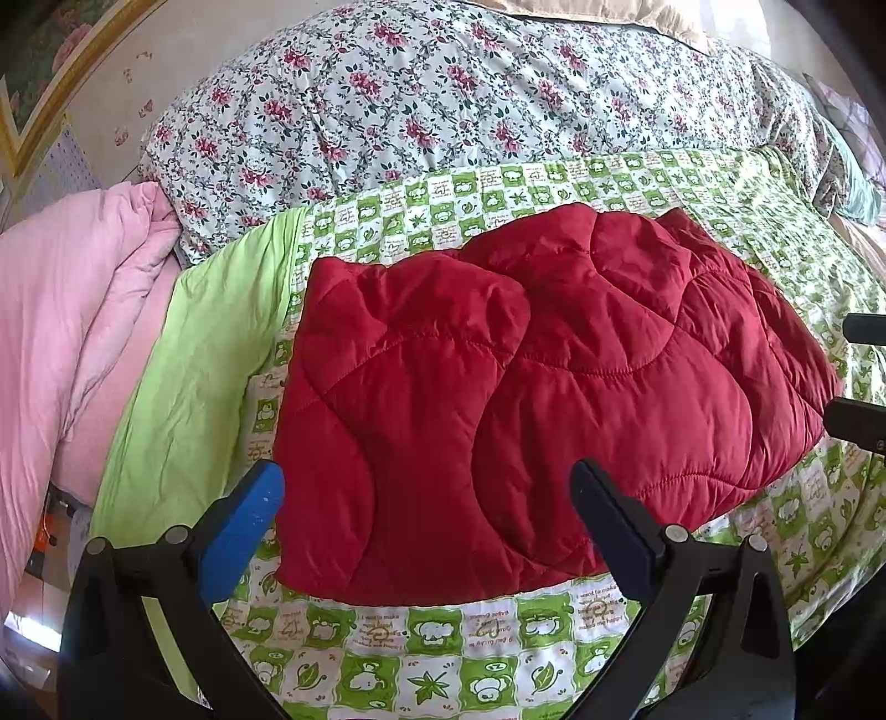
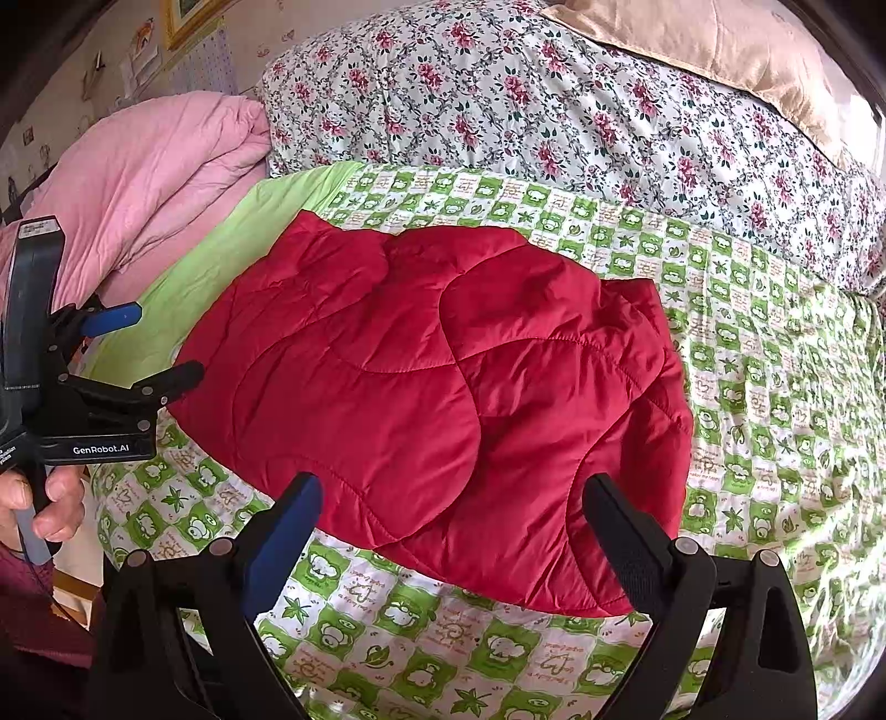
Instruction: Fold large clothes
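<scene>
Red quilted jacket [image 1: 531, 399] lies folded on the green-checked quilt [image 1: 498, 653], near both grippers. Left gripper [image 1: 426, 487] and right gripper [image 2: 451, 498] hover spread wide, holding nothing.

Bed [image 1: 498, 664] w/ green-white check quilt; floral duvet [image 1: 421, 99] behind; pink blanket [image 1: 66, 310] at L; beige pillow [image 2: 720, 44] far R. Wall [image 2: 99, 72] w/ gold picture frame [image 1: 66, 94], pegboard. Bright daylight.
</scene>
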Action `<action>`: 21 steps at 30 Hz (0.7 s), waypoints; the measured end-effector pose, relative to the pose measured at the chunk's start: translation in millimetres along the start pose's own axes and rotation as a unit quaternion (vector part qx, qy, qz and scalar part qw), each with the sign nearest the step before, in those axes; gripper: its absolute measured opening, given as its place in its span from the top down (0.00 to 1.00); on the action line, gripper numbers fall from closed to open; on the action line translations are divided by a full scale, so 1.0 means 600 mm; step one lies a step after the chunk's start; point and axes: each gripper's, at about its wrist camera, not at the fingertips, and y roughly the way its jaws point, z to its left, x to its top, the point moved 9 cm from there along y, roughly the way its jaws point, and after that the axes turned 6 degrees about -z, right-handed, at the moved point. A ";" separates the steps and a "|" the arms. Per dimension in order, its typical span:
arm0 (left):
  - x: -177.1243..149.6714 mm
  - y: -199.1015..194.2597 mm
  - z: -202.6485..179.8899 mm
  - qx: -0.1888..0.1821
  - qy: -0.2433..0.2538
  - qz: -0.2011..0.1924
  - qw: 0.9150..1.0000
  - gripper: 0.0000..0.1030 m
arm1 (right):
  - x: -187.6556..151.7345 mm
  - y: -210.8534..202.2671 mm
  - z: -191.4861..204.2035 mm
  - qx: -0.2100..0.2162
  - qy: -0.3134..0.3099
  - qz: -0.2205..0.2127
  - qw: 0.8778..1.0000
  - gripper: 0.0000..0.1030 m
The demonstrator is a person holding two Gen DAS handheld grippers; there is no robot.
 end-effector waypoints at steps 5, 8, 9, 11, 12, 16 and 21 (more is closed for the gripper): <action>0.000 0.000 0.001 -0.001 0.000 -0.001 1.000 0.00 | 0.000 0.000 0.000 0.000 0.001 0.000 1.000 0.07; 0.002 0.001 0.001 0.001 0.000 -0.002 1.000 0.00 | 0.000 0.000 0.001 0.000 0.000 0.000 1.000 0.07; 0.002 0.001 0.001 0.000 0.000 -0.002 1.000 0.00 | 0.001 0.001 0.001 0.000 0.000 0.000 1.000 0.07; 0.002 0.002 0.000 0.003 0.000 -0.002 1.000 0.00 | 0.001 0.001 0.001 0.000 0.000 0.000 1.000 0.07; 0.003 0.002 0.001 0.005 0.000 -0.003 1.000 0.00 | 0.001 0.001 0.001 0.001 -0.001 -0.001 1.000 0.07; 0.008 0.003 0.002 0.006 -0.003 -0.010 1.000 0.00 | 0.005 0.005 0.002 0.002 -0.001 -0.003 1.000 0.07; 0.013 0.006 0.004 0.005 -0.007 -0.013 1.000 0.00 | 0.009 0.014 -0.001 0.002 0.003 -0.002 1.000 0.07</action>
